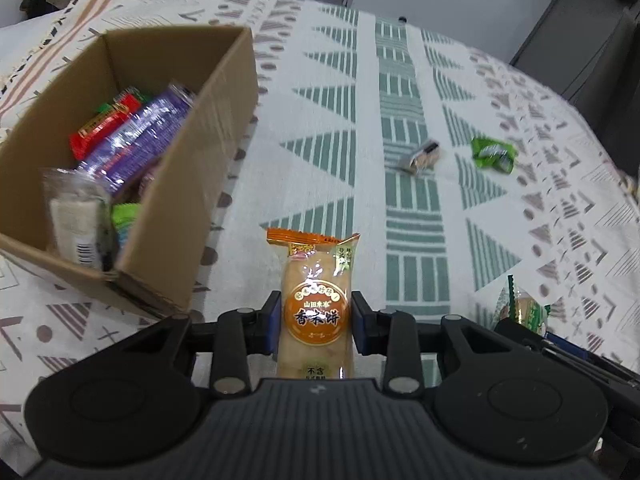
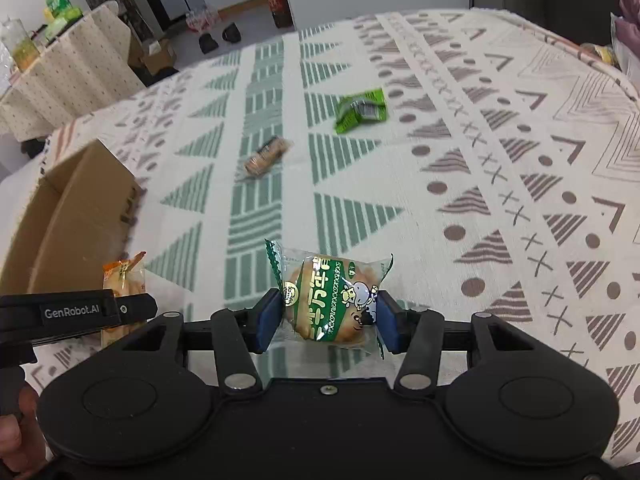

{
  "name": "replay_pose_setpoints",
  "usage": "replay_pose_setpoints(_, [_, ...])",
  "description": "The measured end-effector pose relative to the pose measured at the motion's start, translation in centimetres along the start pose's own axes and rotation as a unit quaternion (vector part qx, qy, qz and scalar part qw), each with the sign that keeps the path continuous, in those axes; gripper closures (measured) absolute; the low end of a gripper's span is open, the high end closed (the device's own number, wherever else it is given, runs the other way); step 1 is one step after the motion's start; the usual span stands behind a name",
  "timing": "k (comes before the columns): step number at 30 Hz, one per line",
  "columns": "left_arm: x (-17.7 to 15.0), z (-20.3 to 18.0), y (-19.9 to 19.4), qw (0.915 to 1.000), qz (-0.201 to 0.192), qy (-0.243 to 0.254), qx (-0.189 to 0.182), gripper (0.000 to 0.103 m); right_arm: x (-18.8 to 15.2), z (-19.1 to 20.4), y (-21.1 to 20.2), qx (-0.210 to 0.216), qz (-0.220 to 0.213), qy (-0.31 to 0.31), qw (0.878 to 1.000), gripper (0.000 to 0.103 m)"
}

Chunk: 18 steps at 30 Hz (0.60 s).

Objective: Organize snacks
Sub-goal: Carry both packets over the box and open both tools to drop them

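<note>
The left gripper (image 1: 315, 322) pinches the orange rice-cracker packet (image 1: 316, 304) beside the cardboard box (image 1: 224, 120); the right gripper (image 2: 329, 320) clamps a green bun packet (image 2: 332, 300); slick film may slip, falling short onto the tablecloth (image 2: 500, 160).

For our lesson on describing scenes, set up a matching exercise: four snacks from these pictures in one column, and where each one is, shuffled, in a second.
Snacks:
1. orange rice cracker
2. green bun pack
3. purple packet
4. small green packet

Places:
A. in the box
B. loose on the cloth
C. in the left tongs
D. in the right tongs

Pairs: 1-C, 2-D, 3-A, 4-B
</note>
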<state>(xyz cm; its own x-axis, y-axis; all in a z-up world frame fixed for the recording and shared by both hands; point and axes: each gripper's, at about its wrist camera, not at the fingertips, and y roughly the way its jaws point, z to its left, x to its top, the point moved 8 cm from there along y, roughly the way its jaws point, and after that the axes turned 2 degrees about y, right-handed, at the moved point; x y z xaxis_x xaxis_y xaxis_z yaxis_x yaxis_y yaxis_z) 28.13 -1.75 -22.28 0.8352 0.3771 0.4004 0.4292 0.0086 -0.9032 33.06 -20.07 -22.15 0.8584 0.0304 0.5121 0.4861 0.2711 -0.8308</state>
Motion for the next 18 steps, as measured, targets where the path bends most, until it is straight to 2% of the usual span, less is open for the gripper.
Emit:
replay_pose_setpoints(10, [1.9, 0.6, -4.5, 0.9991, -0.04, -0.005, -0.013, 0.069, 1.9, 2.3, -3.3, 0.02, -0.037, 0.004, 0.999, 0.054])
replay_pose_setpoints(18, [3.4, 2.5, -7.9, 0.9974, -0.065, -0.023, -0.024, 0.069, 3.5, 4.9, -5.8, 0.042, -0.065, 0.001, 0.997, 0.054])
